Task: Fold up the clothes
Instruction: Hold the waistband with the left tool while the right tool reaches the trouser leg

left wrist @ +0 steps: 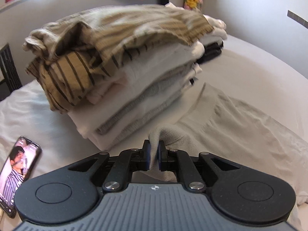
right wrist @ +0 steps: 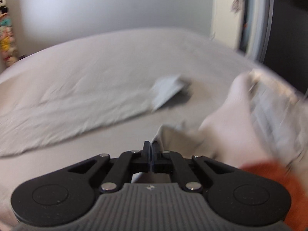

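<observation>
The left gripper [left wrist: 153, 150] pinches the ribbed hem of a pale beige knit garment [left wrist: 231, 119] between its fingers. Ahead of the fingers stands a stack of folded clothes [left wrist: 134, 73]; left lies a lit smartphone [left wrist: 17, 173].

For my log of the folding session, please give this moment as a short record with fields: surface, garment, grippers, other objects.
surface: bed with light sheet
garment in work: beige garment, spread flat on the sheet
left gripper: shut on the garment's ribbed edge
right gripper: jaws together, pinching thin beige cloth
stack: folded clothes, striped tan piece on top
phone: screen lit, lying at left
image quality: right view blurred
</observation>
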`<state>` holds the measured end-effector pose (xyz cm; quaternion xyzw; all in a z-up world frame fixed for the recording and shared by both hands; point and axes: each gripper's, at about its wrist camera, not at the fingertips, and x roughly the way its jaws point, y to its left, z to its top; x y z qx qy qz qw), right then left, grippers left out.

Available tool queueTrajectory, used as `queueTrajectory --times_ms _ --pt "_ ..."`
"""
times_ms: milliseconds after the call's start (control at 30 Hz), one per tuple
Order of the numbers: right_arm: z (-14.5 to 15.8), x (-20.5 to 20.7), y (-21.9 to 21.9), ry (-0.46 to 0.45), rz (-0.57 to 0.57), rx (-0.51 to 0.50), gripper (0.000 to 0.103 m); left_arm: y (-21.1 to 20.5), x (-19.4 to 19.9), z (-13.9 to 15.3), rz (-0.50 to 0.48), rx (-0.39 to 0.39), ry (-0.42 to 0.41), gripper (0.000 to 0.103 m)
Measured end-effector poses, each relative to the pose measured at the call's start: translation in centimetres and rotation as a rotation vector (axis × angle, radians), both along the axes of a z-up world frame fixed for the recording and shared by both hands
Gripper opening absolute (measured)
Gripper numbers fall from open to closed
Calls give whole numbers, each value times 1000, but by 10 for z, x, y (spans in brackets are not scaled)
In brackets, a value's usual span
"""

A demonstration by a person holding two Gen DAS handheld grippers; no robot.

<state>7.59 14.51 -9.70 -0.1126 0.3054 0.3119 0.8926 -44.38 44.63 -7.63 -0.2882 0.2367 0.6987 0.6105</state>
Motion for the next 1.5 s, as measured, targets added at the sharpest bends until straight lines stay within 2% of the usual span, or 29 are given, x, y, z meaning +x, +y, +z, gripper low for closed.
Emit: queueTrajectory --times_ms 100,233,333,367,400,433,533,633,933,1167,1300,1500 --pt "6 16 11 -39 -35 -12 1 -2 -1 3 28 31 25 9" --pt "-1 19 31 -53 23 -74 2 1 -1 0 28 2 27 9" --pt "-6 14 40 -72 63 -107 6 3 -3 -1 32 -10 12 9" --pt "-4 12 39 -85 66 -108 13 4 -3 -2 31 -12 11 9" --pt "-2 11 38 -97 68 -109 25 4 -3 -2 28 -14 14 9" --pt "0 10 35 -108 75 -113 30 4 -2 -2 25 -17 16 9" --pt "10 6 27 -135 117 -139 30 4 -1 -2 19 -20 17 10" --pt "18 -2 22 -148 216 -218 30 3 -1 -1 19 -19 10 10" --pt "5 -40 23 -216 585 -611 30 3 -5 0 21 -28 -12 10" --pt "-23 -47 3 -408 770 -884 34 4 -5 -2 26 -34 -19 10" --pt "-41 -45 -6 -471 845 -984 38 5 -5 -2 33 -29 -20 10" --pt "-67 -31 4 -497 831 -1019 38 5 -5 -3 39 -26 -15 11"
